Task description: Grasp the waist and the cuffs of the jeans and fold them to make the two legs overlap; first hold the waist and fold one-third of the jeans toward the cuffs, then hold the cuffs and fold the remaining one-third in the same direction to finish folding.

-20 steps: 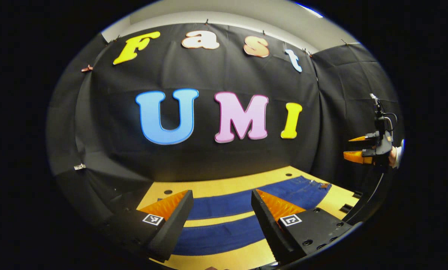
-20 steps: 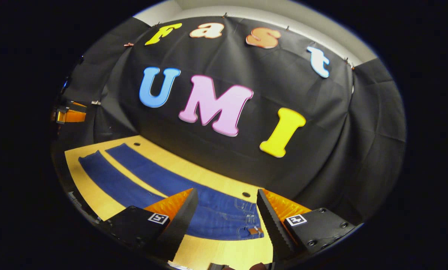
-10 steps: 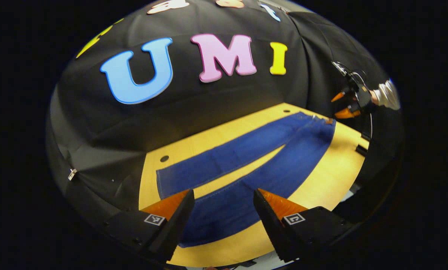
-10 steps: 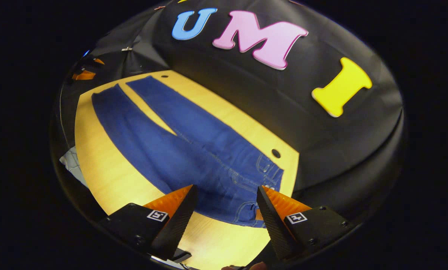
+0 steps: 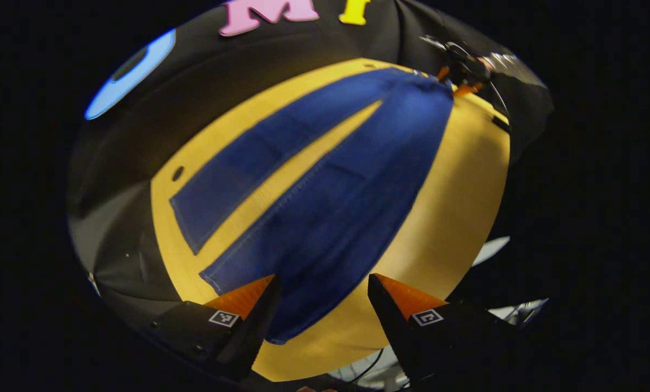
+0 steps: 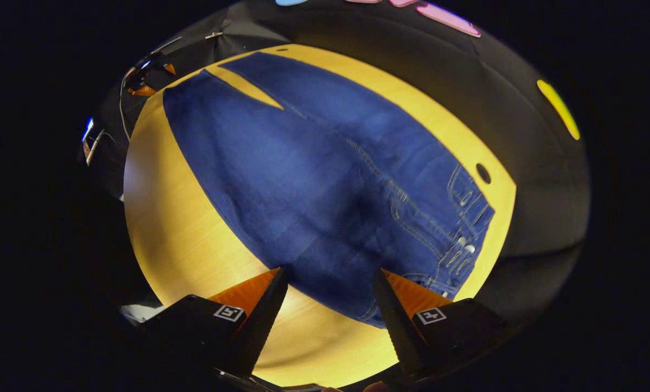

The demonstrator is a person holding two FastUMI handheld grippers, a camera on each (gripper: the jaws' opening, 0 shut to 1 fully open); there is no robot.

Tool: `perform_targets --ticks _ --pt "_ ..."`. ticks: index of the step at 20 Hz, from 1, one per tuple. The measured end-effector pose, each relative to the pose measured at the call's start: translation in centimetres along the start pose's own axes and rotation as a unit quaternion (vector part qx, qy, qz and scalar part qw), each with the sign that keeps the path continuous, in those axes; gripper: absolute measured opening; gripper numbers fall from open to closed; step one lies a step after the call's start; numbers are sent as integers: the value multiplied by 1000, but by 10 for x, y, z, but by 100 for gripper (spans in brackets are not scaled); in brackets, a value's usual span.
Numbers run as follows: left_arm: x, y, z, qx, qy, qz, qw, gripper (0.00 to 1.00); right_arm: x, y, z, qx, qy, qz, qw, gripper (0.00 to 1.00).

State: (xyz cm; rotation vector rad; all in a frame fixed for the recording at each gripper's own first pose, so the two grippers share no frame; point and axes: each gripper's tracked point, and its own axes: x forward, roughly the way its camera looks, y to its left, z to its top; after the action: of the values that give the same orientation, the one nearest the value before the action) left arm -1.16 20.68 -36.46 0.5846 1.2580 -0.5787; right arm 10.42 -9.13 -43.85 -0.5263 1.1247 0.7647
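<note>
Both cameras have tipped down from the booth wall to the bench [image 5: 455, 207] within the last second, so the approach to the first grasp looks underway. The jeans [image 5: 352, 185] lie flat on the yellow bench, legs apart in a narrow V, nothing folded yet. On the left, the left hand-held gripper [image 5: 321, 296] hangs with its jaws released over the near leg's cuff [image 5: 249, 305], close to the bench's end. On the right, the right hand-held gripper [image 6: 329, 291] is likewise spread wide above the waist [image 6: 439, 261]. Bare bench runs along the near side, giving room to swing the near leg over.
</note>
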Motion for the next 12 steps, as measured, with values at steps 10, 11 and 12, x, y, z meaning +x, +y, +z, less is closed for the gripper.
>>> perform_targets --ticks 10,11,12 --pt "27 2 -43 68 117 -63 989 99 13 -15 -24 -3 91 46 995 97" --pt "34 1 -46 71 119 -65 988 99 17 -14 -27 2 103 49 993 97" --pt "37 -2 -45 72 122 -75 987 99 18 -15 -30 -6 114 47 992 97"
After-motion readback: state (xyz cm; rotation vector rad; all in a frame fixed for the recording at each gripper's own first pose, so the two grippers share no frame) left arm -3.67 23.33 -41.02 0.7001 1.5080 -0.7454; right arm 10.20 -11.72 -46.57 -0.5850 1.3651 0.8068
